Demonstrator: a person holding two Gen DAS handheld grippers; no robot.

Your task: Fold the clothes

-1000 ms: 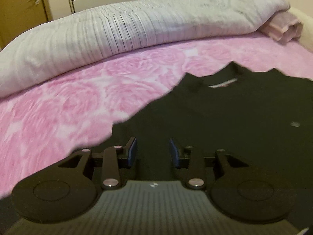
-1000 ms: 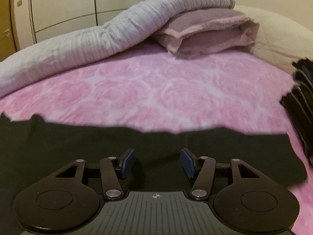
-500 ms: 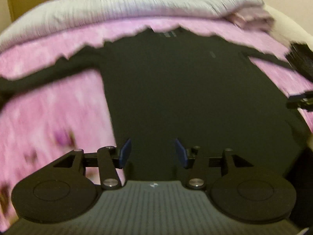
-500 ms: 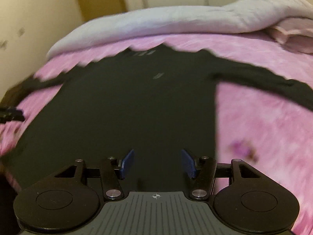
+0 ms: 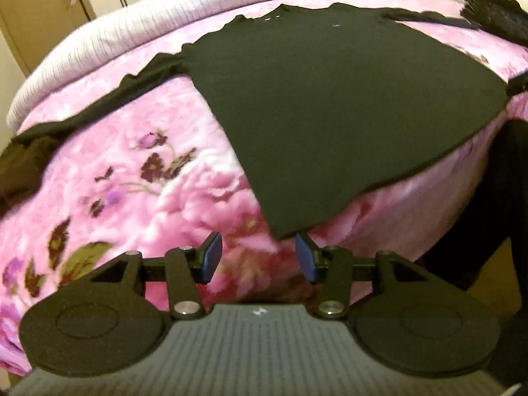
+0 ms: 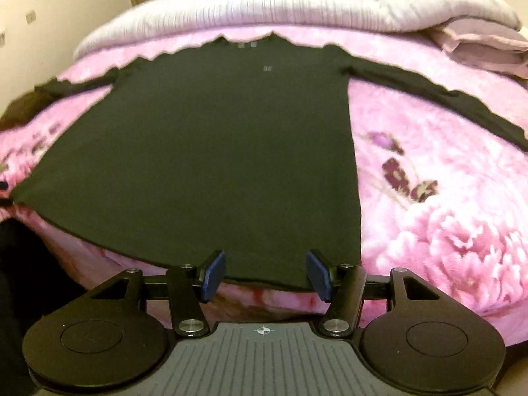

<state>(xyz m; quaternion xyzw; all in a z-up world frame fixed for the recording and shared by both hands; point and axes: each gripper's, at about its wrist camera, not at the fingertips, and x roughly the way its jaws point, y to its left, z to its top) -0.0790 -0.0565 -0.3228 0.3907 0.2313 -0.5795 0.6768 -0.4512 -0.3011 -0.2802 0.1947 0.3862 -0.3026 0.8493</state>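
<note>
Both of my tongs have pulled back off the black shirt [image 6: 211, 151] toward the foot of the bed [image 5: 138, 178] since a second ago, and its hem now lies ahead of them. One long-sleeved shirt lies flat, front up, on the pink flowered blanket [image 6: 439, 198], collar far from me, two sleeves spread sideways. My left tongs [image 5: 256, 257] hang released just off the hem's left corner, gripping nothing. My right tongs [image 6: 264, 275] are spread wide too, at the hem near its right corner. Only the left view shows a dark ribbed garment [image 5: 495, 13] at the far right; only the right view shows folded bedding [image 6: 478, 43] clearly. Bare blanket lies open on both sides.
</note>
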